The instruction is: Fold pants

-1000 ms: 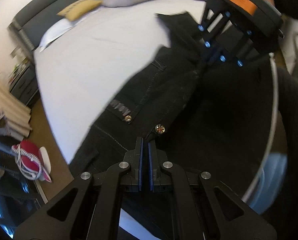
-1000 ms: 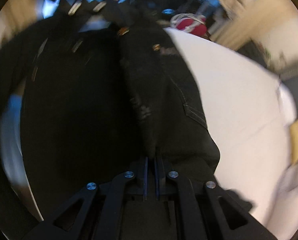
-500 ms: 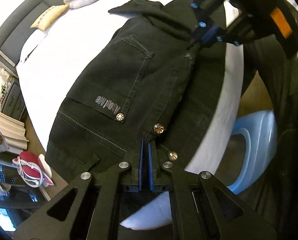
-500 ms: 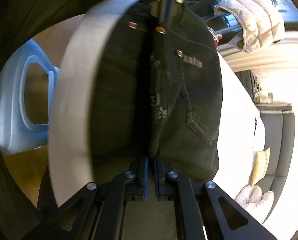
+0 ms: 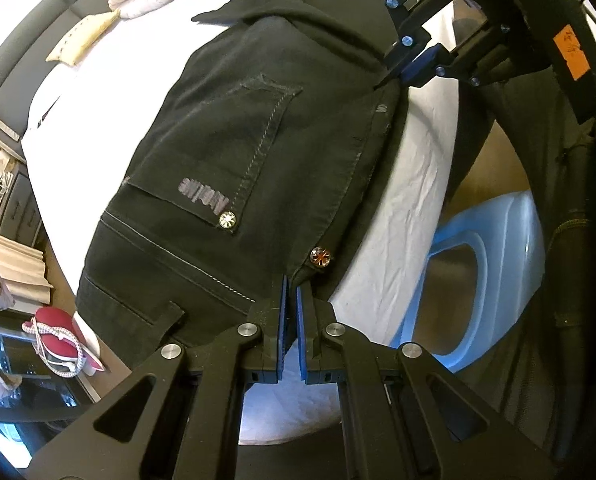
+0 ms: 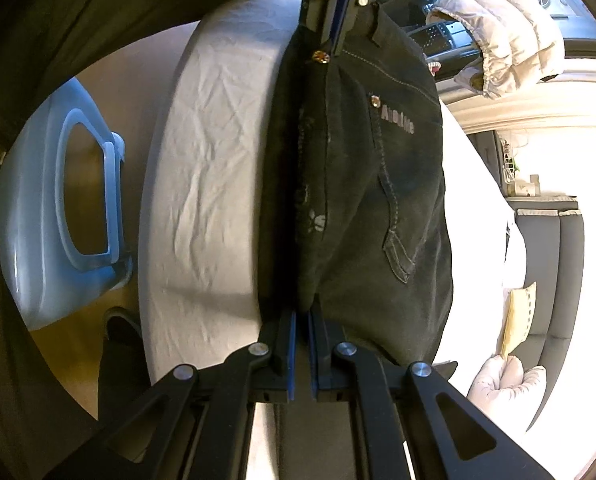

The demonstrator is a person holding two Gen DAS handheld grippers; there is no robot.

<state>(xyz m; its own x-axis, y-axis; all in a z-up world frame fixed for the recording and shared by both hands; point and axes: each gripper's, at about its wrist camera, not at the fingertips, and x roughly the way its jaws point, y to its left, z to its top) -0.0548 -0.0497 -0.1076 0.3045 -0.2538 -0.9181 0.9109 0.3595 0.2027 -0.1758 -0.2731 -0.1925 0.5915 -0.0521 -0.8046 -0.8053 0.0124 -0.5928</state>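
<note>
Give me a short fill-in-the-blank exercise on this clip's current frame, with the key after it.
1. The black pants lie on a bed covered by a ______ sheet.
2. The left tool is shut on the pants beside a metal ______.
3. The basket on the floor beside the bed is light ______.
4. The right tool is ______ on the pants' folded edge.

Missing words: white; button; blue; shut
</note>
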